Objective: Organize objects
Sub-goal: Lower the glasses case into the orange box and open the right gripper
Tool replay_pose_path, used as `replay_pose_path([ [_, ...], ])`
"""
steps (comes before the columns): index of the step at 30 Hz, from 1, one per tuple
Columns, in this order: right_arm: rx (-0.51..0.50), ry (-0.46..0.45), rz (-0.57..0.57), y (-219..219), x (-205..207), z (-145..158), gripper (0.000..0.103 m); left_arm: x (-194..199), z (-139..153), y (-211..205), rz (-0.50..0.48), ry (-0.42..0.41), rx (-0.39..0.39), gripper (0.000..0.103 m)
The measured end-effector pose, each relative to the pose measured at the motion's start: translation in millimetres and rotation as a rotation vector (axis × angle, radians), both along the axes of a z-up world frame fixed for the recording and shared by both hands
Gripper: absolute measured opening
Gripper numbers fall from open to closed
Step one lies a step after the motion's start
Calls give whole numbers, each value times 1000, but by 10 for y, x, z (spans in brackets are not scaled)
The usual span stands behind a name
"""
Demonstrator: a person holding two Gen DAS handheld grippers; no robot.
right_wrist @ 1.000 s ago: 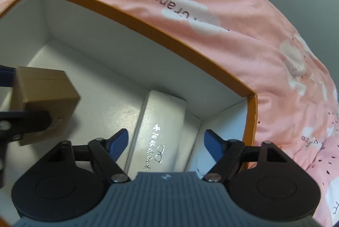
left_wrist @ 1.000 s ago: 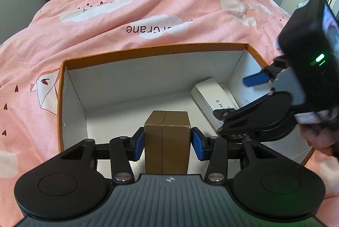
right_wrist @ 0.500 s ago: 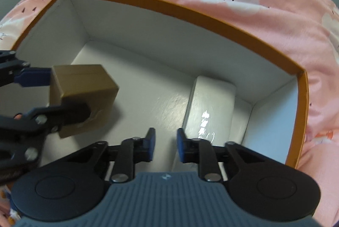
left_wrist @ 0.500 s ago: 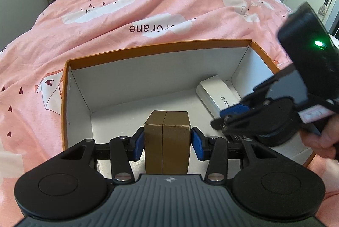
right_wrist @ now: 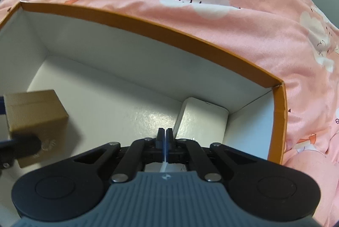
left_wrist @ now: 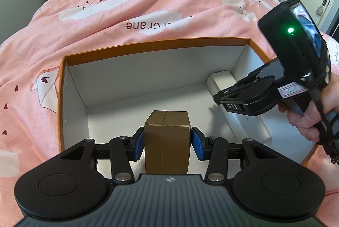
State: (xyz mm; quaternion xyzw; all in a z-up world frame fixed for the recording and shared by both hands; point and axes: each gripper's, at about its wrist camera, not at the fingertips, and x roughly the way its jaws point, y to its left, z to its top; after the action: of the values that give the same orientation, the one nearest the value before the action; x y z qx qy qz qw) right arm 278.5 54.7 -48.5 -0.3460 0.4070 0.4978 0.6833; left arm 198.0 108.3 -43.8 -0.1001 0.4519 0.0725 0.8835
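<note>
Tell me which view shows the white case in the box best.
The right wrist view: the white case lies largely unobstructed. In the left wrist view, the right gripper hides most of it.

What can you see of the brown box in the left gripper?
The brown box looks like plain kraft cardboard, small and rectangular, with a seam down the middle of its top where two flaps meet. It is shut and upright, low inside the orange-rimmed storage box, toward its left side. The left gripper presses its blue pads on opposite sides. Whether it touches the floor is unclear.
</note>
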Motion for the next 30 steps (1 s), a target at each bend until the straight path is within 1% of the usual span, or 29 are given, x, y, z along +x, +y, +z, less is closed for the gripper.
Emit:
replay_pose_path([
  [1, 7, 4, 6, -19, -7, 37, 7, -2, 3, -2, -1, 0, -7, 52],
  [4, -5, 42, 32, -51, -37, 137, 8, -8, 19, -18, -6, -1, -15, 52],
  [8, -96, 116, 33, -181, -88, 225, 8, -31, 43, -66, -23, -2, -25, 52],
  [10, -142, 137, 37, -243, -119, 239, 8, -43, 40, -76, -31, 1, -40, 52],
  [16, -297, 101, 109, -321, -220, 152, 8, -81, 24, -65, -29, 9, -77, 52],
  [18, -338, 107, 113, -325, -212, 90, 7, -94, 34, -56, -33, 7, -95, 52],
  [21, -361, 128, 107, -319, -191, 2, 7, -109, 43, -56, -36, 8, -116, 52],
  [26, -361, 117, 99, -311, -218, -41, 7, -102, 41, -80, -42, 13, -141, 52],
  [28, -347, 113, 89, -330, -224, -41, 7, -98, 40, -85, -47, 16, -164, 52],
  [30, -305, 96, 83, -366, -231, -33, 7, -97, 36, -94, -53, 21, -192, 52],
])
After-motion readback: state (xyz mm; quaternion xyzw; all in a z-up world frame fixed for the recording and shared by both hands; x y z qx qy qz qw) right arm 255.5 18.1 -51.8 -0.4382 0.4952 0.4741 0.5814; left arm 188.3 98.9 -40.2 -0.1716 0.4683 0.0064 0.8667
